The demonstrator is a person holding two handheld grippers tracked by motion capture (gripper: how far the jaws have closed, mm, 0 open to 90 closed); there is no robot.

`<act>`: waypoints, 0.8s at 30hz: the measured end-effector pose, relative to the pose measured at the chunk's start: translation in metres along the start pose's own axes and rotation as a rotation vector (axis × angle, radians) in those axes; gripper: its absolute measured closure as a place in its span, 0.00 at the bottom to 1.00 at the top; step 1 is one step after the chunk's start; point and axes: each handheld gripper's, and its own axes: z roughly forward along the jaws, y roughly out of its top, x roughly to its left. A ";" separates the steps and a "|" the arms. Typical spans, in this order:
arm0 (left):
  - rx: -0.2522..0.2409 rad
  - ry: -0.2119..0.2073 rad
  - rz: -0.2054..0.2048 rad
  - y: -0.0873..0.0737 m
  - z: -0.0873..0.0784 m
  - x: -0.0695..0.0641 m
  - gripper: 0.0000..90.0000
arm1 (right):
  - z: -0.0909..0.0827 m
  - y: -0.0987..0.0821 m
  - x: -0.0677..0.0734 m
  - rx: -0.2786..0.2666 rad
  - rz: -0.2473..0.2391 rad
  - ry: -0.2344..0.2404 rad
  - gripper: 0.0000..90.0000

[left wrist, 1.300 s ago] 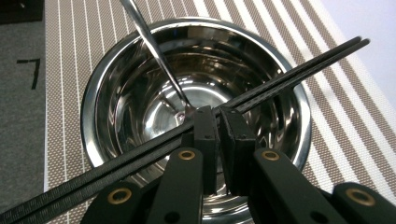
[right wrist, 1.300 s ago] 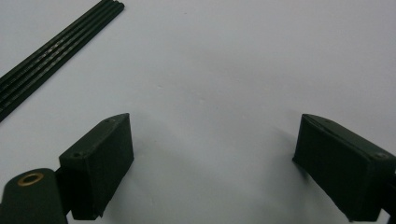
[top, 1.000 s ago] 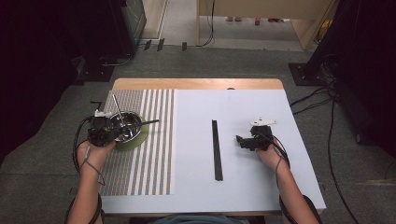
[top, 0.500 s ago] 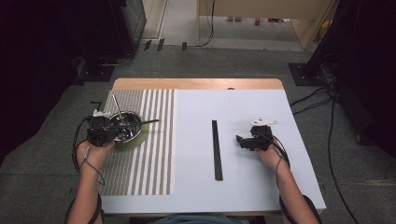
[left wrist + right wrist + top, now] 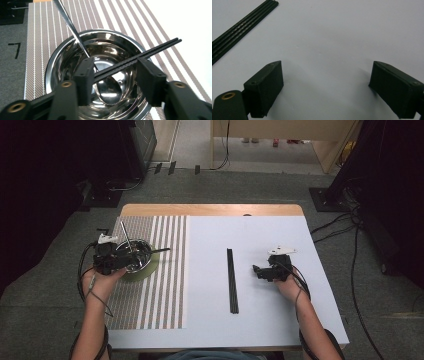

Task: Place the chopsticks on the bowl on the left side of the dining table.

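Observation:
A shiny steel bowl (image 5: 143, 254) (image 5: 62, 57) stands on a green coaster (image 5: 146, 273) on the striped placemat (image 5: 165, 290). A metal spoon (image 5: 107, 88) lies in it, its handle (image 5: 125, 234) sticking up past the far rim. A pair of black chopsticks (image 5: 159, 251) (image 5: 155, 50) rests across the bowl. My left gripper (image 5: 125, 261) (image 5: 115, 67) hangs over the bowl's near side. Its jaws have just been opening, and the chopsticks' near end lies loose between them, beside the left jaw. My right gripper (image 5: 256, 270) (image 5: 325, 72) is open and holds nothing, low over the white table.
A second pair of black chopsticks (image 5: 232, 280) (image 5: 239, 27) lies lengthwise mid-table, just left of the right gripper. The white table top (image 5: 210, 245) runs between placemat and chopsticks. Cables and dark equipment sit on the floor beyond the table.
The left gripper's jaws now stand wider apart over the bowl. Both hands have hardly moved, and the chopsticks still lie across the rim.

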 end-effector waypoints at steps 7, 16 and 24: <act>-0.012 -0.025 -0.019 0.004 0.000 -0.003 0.40 | 0.000 0.000 0.000 0.001 -0.001 0.000 0.12; -0.020 -0.061 -0.055 0.013 -0.005 -0.015 0.37 | 0.000 0.000 0.000 0.000 0.000 0.000 0.12; -0.007 -0.081 -0.026 0.015 -0.004 -0.026 0.35 | 0.000 0.000 0.000 0.001 -0.001 0.001 0.12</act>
